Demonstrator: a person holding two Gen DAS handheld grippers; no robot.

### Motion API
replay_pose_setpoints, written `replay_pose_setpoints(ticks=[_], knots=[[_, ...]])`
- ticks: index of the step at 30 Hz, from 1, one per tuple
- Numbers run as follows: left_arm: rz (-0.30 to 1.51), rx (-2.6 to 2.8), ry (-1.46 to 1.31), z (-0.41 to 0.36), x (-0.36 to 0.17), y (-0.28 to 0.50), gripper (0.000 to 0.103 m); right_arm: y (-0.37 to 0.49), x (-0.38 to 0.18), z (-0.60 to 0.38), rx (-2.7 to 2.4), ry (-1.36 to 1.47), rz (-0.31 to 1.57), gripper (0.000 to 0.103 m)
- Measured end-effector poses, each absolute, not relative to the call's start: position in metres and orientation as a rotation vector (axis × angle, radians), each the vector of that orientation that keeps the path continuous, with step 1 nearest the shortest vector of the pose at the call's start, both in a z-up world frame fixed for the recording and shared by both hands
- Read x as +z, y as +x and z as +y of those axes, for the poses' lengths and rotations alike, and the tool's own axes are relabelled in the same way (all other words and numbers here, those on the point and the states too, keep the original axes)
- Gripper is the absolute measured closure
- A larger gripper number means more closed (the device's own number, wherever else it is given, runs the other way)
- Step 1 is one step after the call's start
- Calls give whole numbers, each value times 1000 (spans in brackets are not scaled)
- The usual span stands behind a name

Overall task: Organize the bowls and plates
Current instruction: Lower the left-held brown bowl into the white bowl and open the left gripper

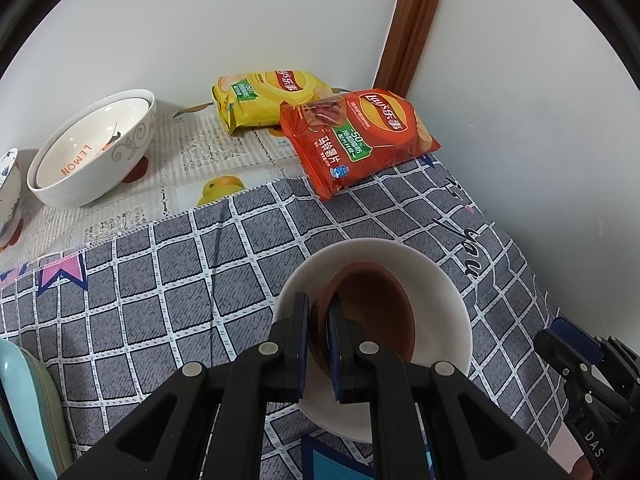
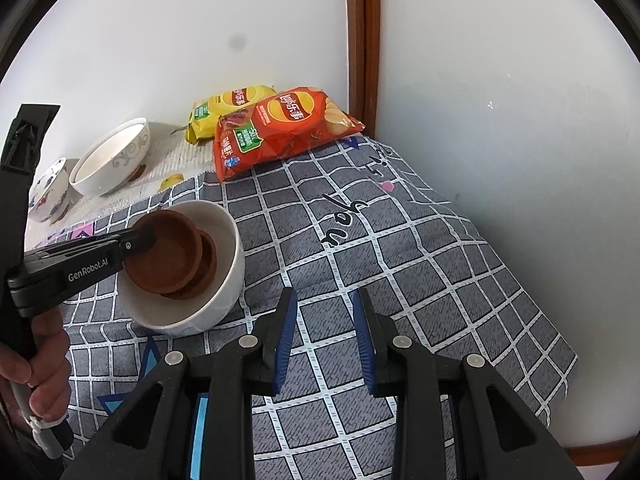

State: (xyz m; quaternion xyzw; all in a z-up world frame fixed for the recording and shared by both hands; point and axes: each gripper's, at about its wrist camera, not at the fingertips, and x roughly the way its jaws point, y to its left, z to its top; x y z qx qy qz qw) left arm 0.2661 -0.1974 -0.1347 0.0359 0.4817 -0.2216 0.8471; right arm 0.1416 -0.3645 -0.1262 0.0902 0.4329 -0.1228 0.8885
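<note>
I have the left gripper [image 1: 319, 332] pinched on the rim of a brown saucer [image 2: 162, 254], its two fingers closed on either side of the near edge. That saucer sits tilted on a second brown saucer [image 2: 208, 264], and both lie inside a plain white bowl [image 2: 224, 280] on the grey checked cloth [image 2: 400, 280]. The right gripper [image 2: 325, 340] hangs over bare cloth just beside the bowl, jaws apart and holding nothing.

I judge the step to be seating the top saucer flat in the stack. To do it well I would lower the held edge until the saucer rests level on the one below, then open the fingers just enough to clear the rim and draw out sideways and upward, so the pad inside does not drag the dish along. The bowl could slide on the cloth, so the free gripper may need to steady its wall.

The saucers look matte, like unglazed clay, shallow with a low raised lip. The bowl is glossy, smooth and deep. Farther back two nested patterned bowls [image 1: 92, 148] stand on a lace mat, near a red chip bag [image 1: 356, 140] and a yellow chip bag [image 1: 260, 96].
</note>
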Motion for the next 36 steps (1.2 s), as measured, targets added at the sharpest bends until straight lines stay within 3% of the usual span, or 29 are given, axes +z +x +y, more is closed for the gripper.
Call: replay_pose_setpoints(ticks=[36], knots=[[1069,-490,19,-200,-149,269,93,143,-141,-364,-245,201,950,74]])
